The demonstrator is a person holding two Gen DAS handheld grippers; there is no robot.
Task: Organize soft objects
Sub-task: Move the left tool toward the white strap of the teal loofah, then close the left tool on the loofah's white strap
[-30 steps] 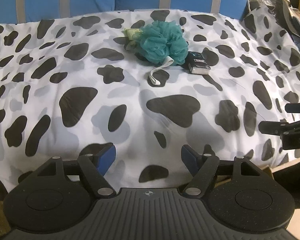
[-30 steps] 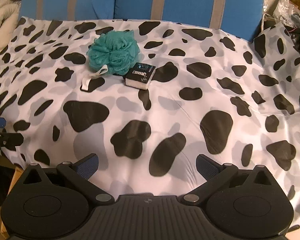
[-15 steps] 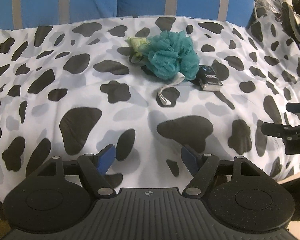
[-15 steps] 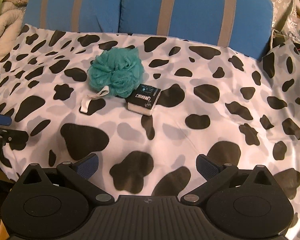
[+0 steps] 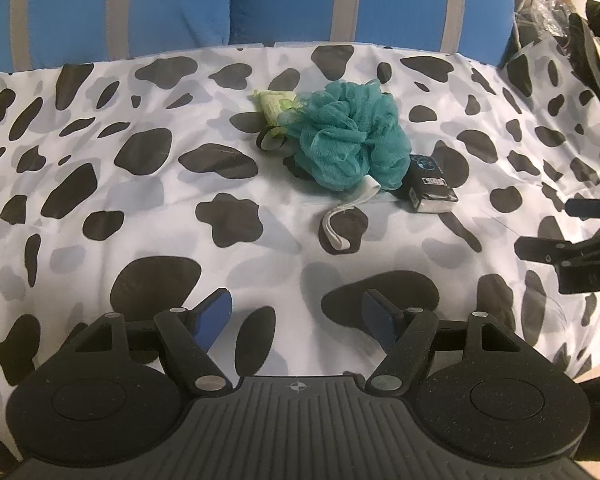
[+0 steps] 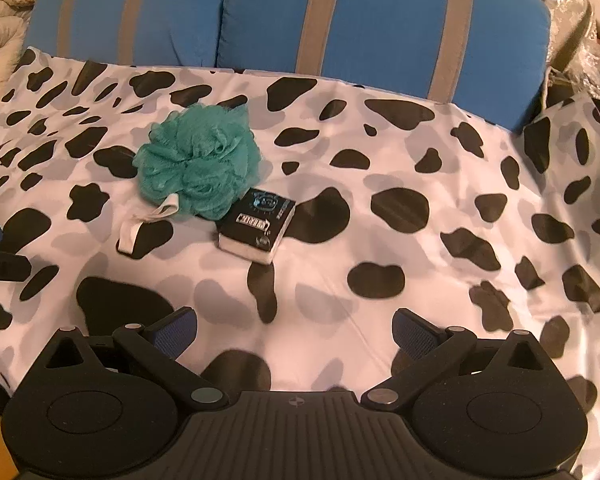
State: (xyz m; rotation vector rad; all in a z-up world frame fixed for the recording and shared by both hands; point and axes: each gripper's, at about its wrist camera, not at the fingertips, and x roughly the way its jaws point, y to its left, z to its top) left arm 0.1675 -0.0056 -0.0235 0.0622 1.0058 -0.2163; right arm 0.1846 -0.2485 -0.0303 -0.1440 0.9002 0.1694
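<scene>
A teal mesh bath pouf point(image 5: 350, 136) point(image 6: 198, 160) with a white loop strap point(image 5: 340, 220) point(image 6: 140, 226) lies on a cow-print cover point(image 5: 140, 220) point(image 6: 380, 240). Tucked behind its left side is a pale green soft item point(image 5: 276, 106), hidden in the right wrist view. A small black tissue pack point(image 5: 430, 188) point(image 6: 256, 222) sits against the pouf's right. My left gripper point(image 5: 296, 318) hovers open and empty over the near cover. My right gripper point(image 6: 294, 332) point(image 5: 568, 232) is open too, nothing between its fingers, short of the pack.
Blue cushions with grey stripes point(image 5: 220, 4) point(image 6: 340, 16) back the cover. Cluttered bags and straps point(image 5: 572, 28) crowd the far right. A beige quilted blanket point(image 6: 0, 28) lies at the far left. The cover's front edge drops off near both grippers.
Both grippers have advanced over the cover toward the pouf and pack, which now sit lower and larger in each view. Jaws stayed the same width.
</scene>
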